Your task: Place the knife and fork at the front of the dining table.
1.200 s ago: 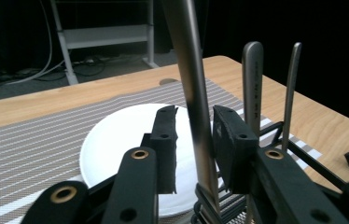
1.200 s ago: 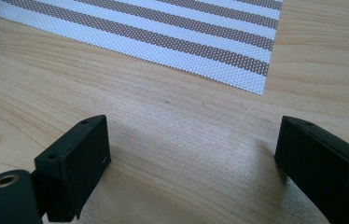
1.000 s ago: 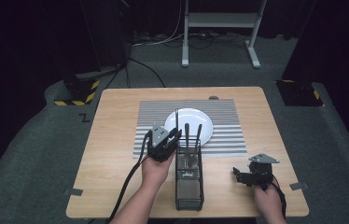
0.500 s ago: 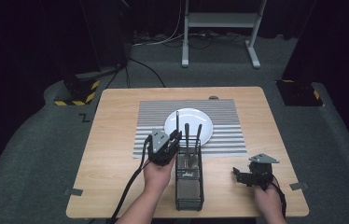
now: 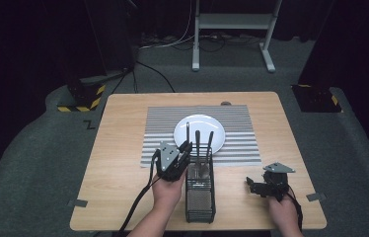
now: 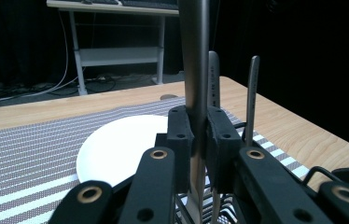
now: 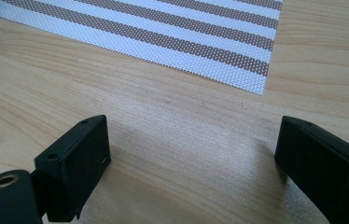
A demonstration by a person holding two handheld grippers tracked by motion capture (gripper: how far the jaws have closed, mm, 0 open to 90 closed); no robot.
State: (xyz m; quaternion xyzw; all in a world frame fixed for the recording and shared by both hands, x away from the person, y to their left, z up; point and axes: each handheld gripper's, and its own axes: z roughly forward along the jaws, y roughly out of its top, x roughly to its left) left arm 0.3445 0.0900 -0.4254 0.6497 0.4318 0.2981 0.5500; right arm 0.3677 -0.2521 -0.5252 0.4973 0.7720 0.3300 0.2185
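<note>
The left gripper (image 6: 199, 140) is pinched on the flat handle of a steel utensil (image 6: 195, 60) standing upright in the black wire-mesh caddy (image 5: 200, 195) just beside it. The utensil should be drawn straight up, so that the two neighbouring handles beyond are not snagged. The right gripper (image 7: 191, 158) is spread, resting on the wooden table (image 7: 172, 121).

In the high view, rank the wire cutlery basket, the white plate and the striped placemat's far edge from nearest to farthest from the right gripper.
1. wire cutlery basket, just left of the right gripper, at the table's near edge.
2. white plate, farther back and left, on the mat.
3. striped placemat's far edge, beyond the plate.
</note>
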